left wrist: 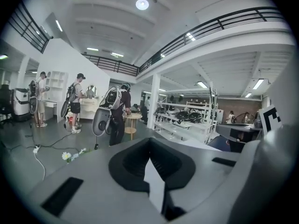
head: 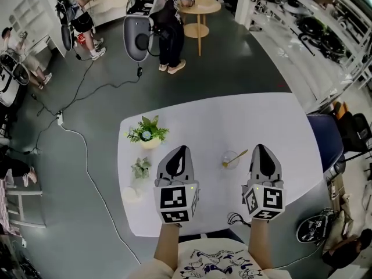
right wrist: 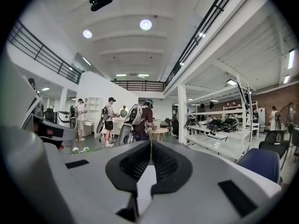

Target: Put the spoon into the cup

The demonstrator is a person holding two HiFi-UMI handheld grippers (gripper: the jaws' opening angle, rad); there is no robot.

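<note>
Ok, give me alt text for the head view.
A gold spoon rests in a clear cup on a white table. Nearer, the left gripper and right gripper are both shut and empty; a flowering potted plant sits at left.

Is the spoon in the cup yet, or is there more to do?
Done: the gold spoon already stands in the clear cup, with its handle leaning over the rim. In hand: nothing. The left gripper and right gripper are both shut and empty. Left to do: nothing that I can see.
</note>
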